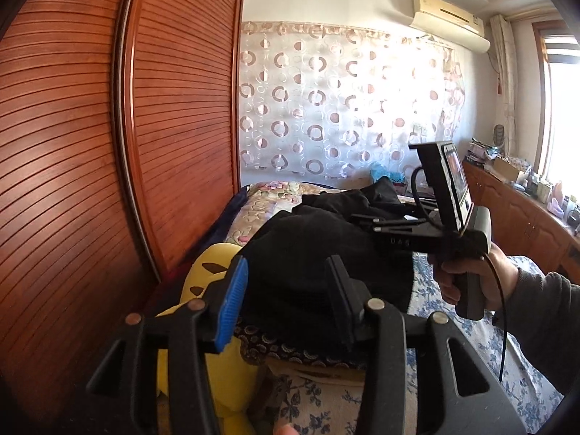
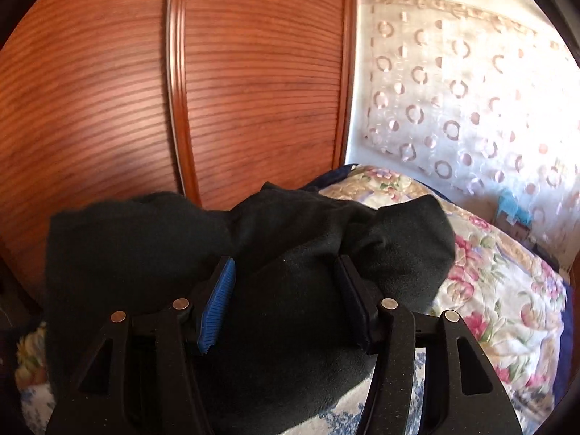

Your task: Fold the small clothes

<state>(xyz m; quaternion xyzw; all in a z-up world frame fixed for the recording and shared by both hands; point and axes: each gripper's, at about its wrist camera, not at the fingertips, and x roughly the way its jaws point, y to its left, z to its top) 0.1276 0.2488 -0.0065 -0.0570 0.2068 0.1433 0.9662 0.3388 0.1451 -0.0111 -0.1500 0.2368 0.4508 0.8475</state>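
A tall wardrobe (image 1: 108, 127) with slatted reddish wooden doors fills the left side of the room. Beside it a sheer curtain (image 1: 344, 101) patterned with rings hangs across the far wall, lit from behind. An air conditioner (image 1: 449, 18) is mounted high near the white ceiling. Bright daylight pours through a window (image 1: 562, 116) on the right, above a low wooden cabinet (image 1: 514, 210) cluttered on top. A bed (image 2: 500, 290) has a flowered cover.

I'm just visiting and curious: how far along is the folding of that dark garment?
Done: the black garment lies on the bed, though bunched, not neatly folded. In hand: nothing; the left gripper and right gripper both stand open above it. Left: flattening and folding it.
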